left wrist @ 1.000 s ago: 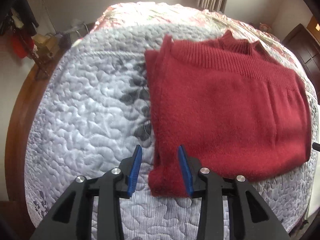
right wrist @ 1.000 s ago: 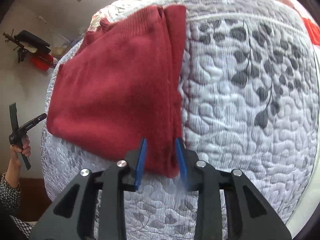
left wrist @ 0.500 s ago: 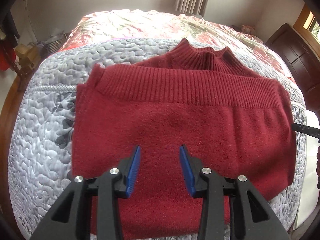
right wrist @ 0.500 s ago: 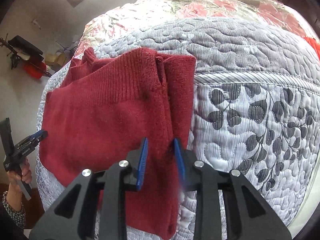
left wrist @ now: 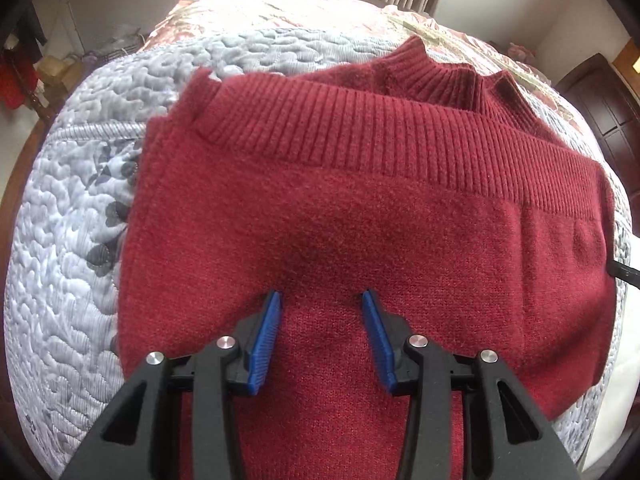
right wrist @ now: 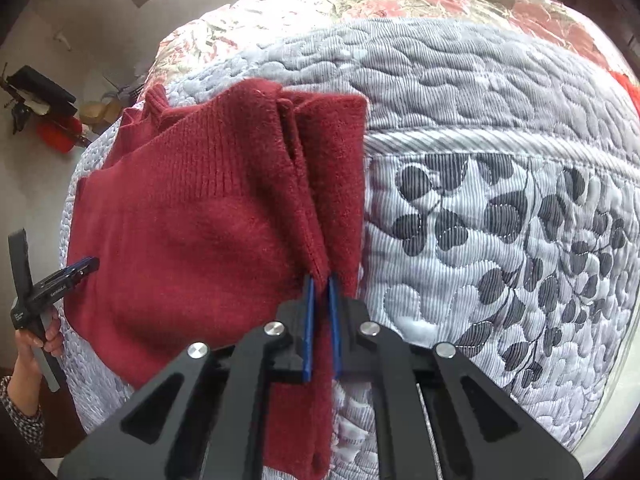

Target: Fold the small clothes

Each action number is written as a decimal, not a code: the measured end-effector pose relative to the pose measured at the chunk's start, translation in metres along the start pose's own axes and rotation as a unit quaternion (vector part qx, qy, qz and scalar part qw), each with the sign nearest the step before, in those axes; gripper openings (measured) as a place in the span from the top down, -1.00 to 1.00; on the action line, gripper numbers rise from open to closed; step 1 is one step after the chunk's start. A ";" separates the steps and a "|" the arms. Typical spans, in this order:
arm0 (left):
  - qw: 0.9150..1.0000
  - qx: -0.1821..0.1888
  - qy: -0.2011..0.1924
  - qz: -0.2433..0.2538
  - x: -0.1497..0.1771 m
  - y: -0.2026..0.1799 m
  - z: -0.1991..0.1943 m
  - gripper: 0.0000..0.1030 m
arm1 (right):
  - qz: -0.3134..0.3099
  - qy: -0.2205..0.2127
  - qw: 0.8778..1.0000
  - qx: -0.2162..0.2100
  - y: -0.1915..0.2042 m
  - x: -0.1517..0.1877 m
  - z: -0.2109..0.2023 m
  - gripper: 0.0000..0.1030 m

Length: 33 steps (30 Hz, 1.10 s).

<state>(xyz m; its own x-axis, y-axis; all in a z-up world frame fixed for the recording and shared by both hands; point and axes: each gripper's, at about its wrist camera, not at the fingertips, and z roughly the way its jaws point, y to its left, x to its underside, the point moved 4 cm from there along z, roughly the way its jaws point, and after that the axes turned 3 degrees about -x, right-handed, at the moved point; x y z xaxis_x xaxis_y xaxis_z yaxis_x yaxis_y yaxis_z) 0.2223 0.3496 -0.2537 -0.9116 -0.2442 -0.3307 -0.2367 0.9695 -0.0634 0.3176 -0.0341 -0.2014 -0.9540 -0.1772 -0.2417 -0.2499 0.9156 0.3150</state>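
On the quilted bed (right wrist: 500, 216) | red knit sweater (left wrist: 360, 220): soft, limp, thick; take edges | left gripper (left wrist: 322, 300) spread above it | right gripper (right wrist: 321, 284) pinching its folded side edge

Soft daylight fills your two fisheye views, washing out the far end of the bed (left wrist: 248, 4) to glare. Edges bend and darken at the corners. A faint shadow lies on the sweater (left wrist: 360, 216).
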 end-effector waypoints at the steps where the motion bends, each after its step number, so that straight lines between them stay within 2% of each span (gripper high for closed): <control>1: 1.000 0.000 0.000 0.000 0.000 0.000 0.001 0.13 | 0.005 0.000 1.000 -0.003 -0.001 0.000 0.002 0.88; 6: 1.000 -0.002 0.000 0.004 -0.001 -0.004 -0.001 0.13 | 0.012 -0.012 1.000 -0.010 0.003 0.001 -0.008 0.71; 8: 1.000 -0.009 -0.004 0.011 -0.002 -0.003 -0.007 0.14 | 0.011 -0.018 1.000 -0.009 0.003 0.005 -0.018 0.48; 11: 1.000 -0.016 -0.017 0.015 -0.002 -0.002 -0.019 0.13 | 0.014 -0.026 0.999 -0.013 0.005 0.013 -0.031 0.30; 13: 0.999 -0.012 -0.029 0.012 -0.004 0.000 -0.030 0.08 | 0.022 -0.031 0.999 -0.027 0.004 0.021 -0.037 -0.01; 18: 0.999 -0.012 -0.032 0.020 -0.002 0.004 -0.035 0.01 | 0.034 -0.011 0.999 -0.034 -0.005 0.041 -0.027 -0.03; 24: 1.000 -0.014 -0.009 0.009 0.002 0.016 -0.018 0.01 | 0.081 0.011 0.993 -0.080 -0.020 0.050 0.002 -0.06; 25: 1.000 -0.016 -0.006 0.010 0.003 0.016 -0.015 0.01 | 0.090 0.013 0.992 -0.087 -0.021 0.050 0.006 0.07; 26: 1.000 -0.016 -0.003 0.011 0.005 0.017 -0.012 0.01 | 0.099 0.016 0.990 -0.102 -0.020 0.051 0.010 0.34; 27: 1.000 -0.016 -0.001 0.012 0.006 0.017 -0.009 0.01 | 0.106 0.021 0.987 -0.118 -0.018 0.051 0.012 0.41; 30: 1.000 -0.012 0.000 0.011 0.005 0.019 -0.009 0.01 | 0.089 0.012 0.989 -0.116 -0.011 0.050 0.002 0.55; 33: 1.000 -0.007 0.000 0.010 0.003 0.020 -0.009 0.01 | 0.068 -0.015 0.991 -0.115 -0.001 0.050 -0.020 0.57</control>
<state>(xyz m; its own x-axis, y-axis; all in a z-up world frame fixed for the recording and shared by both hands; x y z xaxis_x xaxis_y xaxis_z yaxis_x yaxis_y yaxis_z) 0.2116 0.3680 -0.2480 -0.9163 -0.2250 -0.3314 -0.2235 0.9737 -0.0433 0.2667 -0.0515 -0.1958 -0.9769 -0.0446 -0.2090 -0.1545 0.8232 0.5464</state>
